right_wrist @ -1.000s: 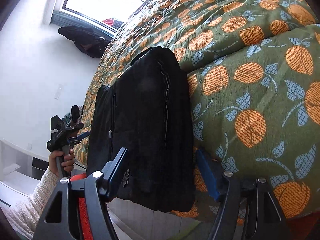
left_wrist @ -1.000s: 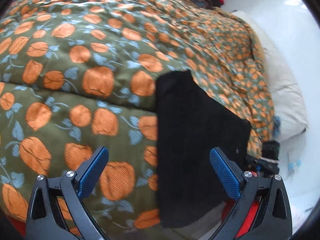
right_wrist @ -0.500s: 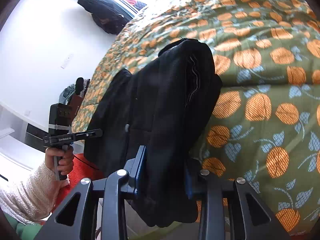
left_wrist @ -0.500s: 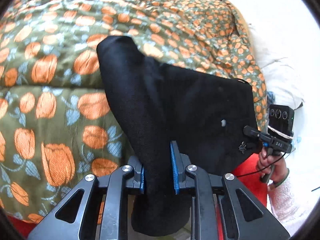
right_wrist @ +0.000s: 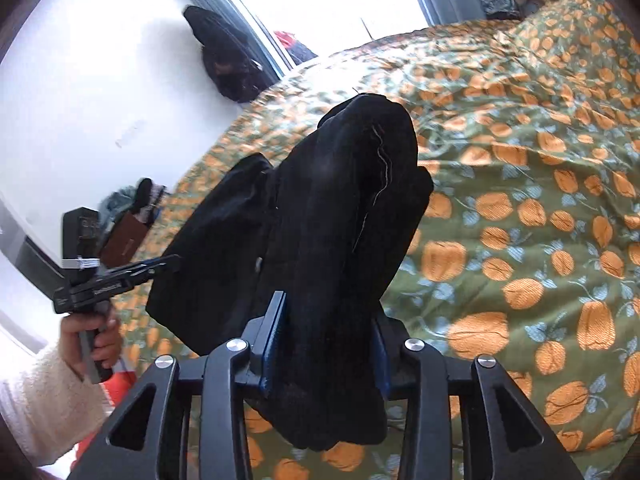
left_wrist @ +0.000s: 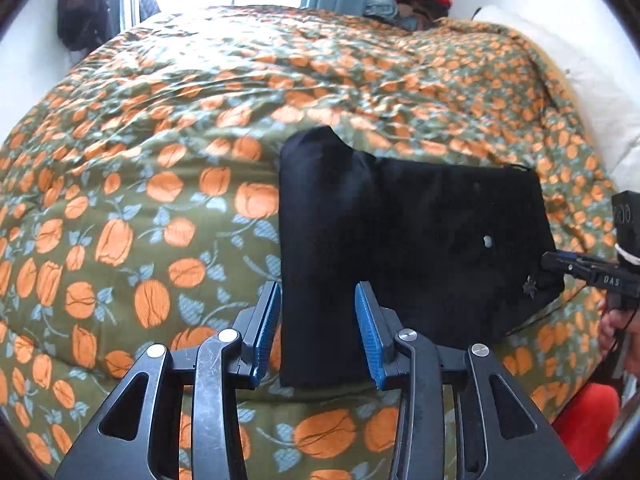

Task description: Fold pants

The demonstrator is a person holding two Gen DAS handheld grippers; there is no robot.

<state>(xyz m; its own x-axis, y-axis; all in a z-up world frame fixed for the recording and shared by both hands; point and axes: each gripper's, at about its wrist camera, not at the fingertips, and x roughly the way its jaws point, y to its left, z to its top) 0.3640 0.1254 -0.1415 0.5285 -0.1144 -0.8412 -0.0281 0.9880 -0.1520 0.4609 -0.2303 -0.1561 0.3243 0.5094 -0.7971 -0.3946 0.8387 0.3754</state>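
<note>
Black pants (left_wrist: 404,248) lay folded on the bed (left_wrist: 160,184), long axis running away from me. My left gripper (left_wrist: 316,328) straddled the near hem, jaws part open, cloth between but ungripped. My right gripper (right_wrist: 324,344) was clamped on its bunched edge.

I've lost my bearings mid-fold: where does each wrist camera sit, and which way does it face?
Left wrist: on the left gripper, facing across the green orange-tulip quilt towards the window; its open jaws straddle the folded black pants; the right gripper and hand show at right.
Right wrist: on the right gripper, facing the window, jaws shut on the pants; the left gripper, hand and cream sleeve show at left.
Shared: pants, quilt, window, and each other's gripper.
</note>
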